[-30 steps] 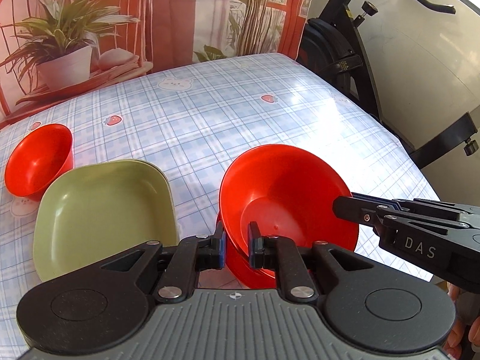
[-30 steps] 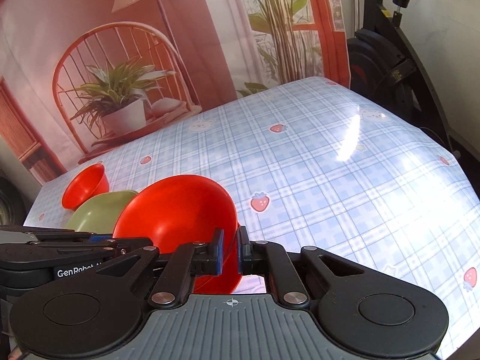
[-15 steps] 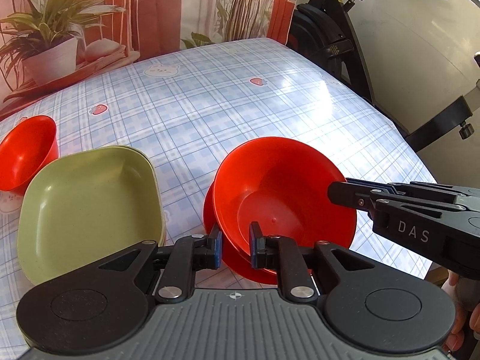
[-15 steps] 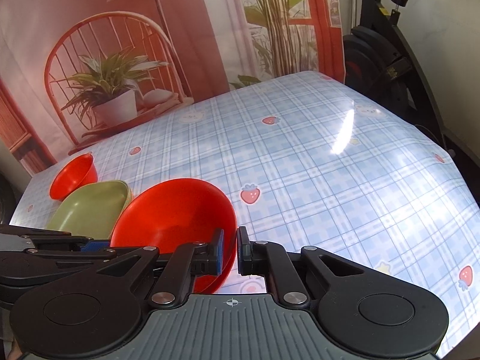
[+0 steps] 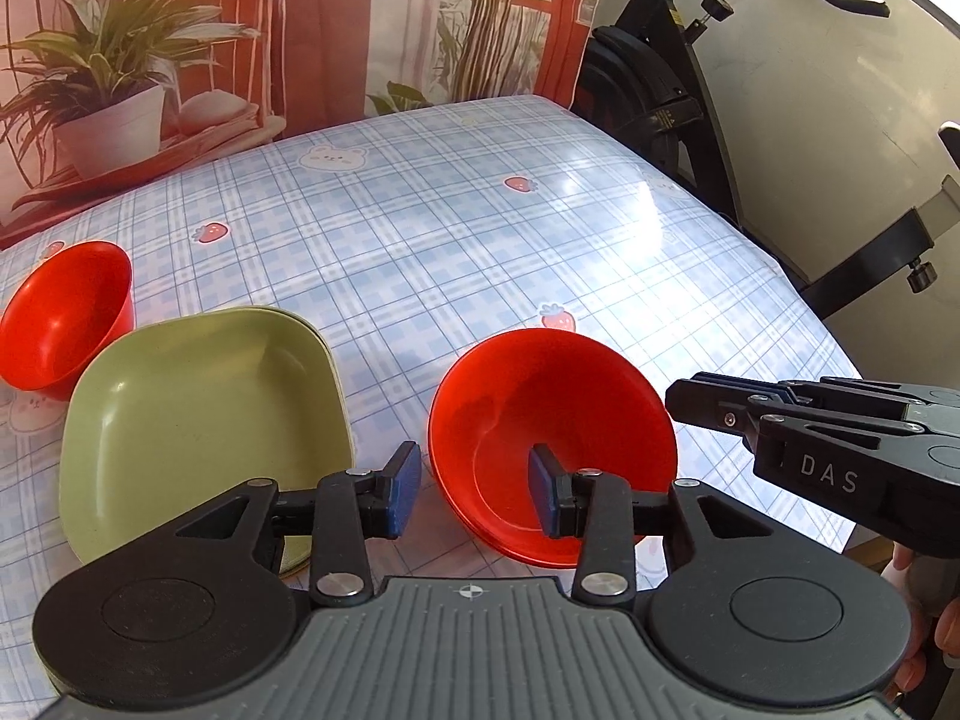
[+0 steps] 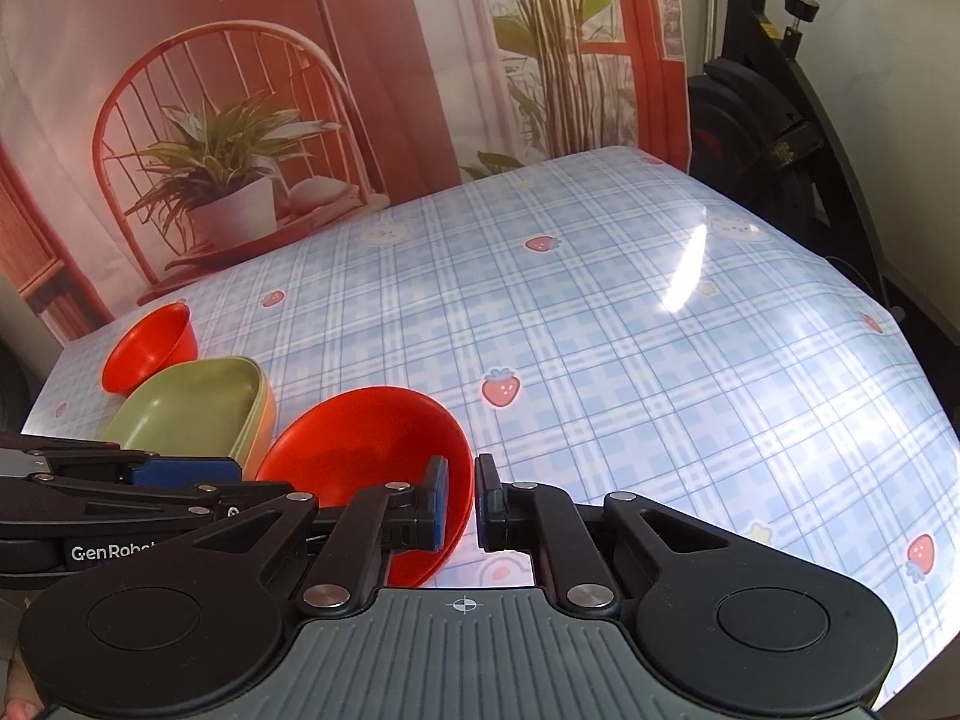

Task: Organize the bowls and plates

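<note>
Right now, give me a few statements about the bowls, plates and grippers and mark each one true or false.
1. The left gripper is clamped on the big red bowl. False: its jaws stand open, one on each side of the near rim.
2. The right gripper has its jaws nearly together at the big bowl's rim. True.
3. The green plates sit stacked. True.
4. The small red bowl sits inside the green plates. False: it stands on the tablecloth beside them.

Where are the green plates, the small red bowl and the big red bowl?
green plates (image 5: 180, 414): left wrist view, inner floor.
small red bowl (image 5: 54, 324): left wrist view, inside wall.
big red bowl (image 6: 354, 450): right wrist view, inside wall.
</note>
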A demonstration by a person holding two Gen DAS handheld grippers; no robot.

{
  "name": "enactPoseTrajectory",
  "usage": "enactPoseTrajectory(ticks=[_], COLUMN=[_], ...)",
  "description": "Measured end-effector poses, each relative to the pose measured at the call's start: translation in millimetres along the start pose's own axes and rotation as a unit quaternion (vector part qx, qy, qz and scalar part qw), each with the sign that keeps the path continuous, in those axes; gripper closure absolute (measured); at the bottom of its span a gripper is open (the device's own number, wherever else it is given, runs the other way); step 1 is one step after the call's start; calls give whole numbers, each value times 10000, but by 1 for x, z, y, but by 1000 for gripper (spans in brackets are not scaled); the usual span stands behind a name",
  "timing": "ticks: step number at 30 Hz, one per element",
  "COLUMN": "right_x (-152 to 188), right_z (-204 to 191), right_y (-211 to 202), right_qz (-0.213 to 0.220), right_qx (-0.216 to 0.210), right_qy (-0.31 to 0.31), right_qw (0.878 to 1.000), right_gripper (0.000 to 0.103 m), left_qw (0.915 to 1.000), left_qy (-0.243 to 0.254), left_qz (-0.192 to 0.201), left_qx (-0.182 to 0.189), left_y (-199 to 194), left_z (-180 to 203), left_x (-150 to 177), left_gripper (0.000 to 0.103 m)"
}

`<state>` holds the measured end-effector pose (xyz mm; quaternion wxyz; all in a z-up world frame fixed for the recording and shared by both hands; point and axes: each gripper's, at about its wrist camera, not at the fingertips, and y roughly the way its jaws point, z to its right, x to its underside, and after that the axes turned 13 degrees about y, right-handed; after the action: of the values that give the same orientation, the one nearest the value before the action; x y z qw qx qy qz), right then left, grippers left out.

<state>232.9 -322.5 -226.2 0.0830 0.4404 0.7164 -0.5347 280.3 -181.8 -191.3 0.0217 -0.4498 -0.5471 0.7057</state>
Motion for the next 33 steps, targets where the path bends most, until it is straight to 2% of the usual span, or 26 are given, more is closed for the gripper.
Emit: enactPoseTrajectory(ticks=[4, 7, 12, 17, 20, 25, 33], right_x=[-8, -16, -31, -38, -41, -38, -43], right_z=[-10, -23, -53, -93, -116, -152, -201], right_y=[-6, -11, -12, -2, 10, 47, 113], right_qz=[68, 157, 243, 271, 221, 10, -403], right_qx=[-102, -252, -583, -779, -898, -1013, -1124], right_qy=[-57, -139, -204, -428, -525, -567, -594], right_qw=[9999, 9995, 9978, 9957, 9943, 9932, 9911], right_gripper=[94, 94, 94, 94, 94, 93, 93], left_qw=[9996, 9983, 9933, 9852, 9806, 9750, 9742], left_qy=[-87, -175, -515, -798, -990, -1303, -1549], left_qz=[280, 535, 840, 904, 932, 966, 724], left_qx=[-8, -149, -609, -1216, -1411, -1521, -1474], left_y=[-21, -45, -85, -113, -122, -116, -55], left_z=[-12, -33, -83, -139, -167, -204, -236], left_x=[-3, -7, -4, 6, 13, 20, 27], left_gripper=[62, 62, 62, 62, 62, 62, 62])
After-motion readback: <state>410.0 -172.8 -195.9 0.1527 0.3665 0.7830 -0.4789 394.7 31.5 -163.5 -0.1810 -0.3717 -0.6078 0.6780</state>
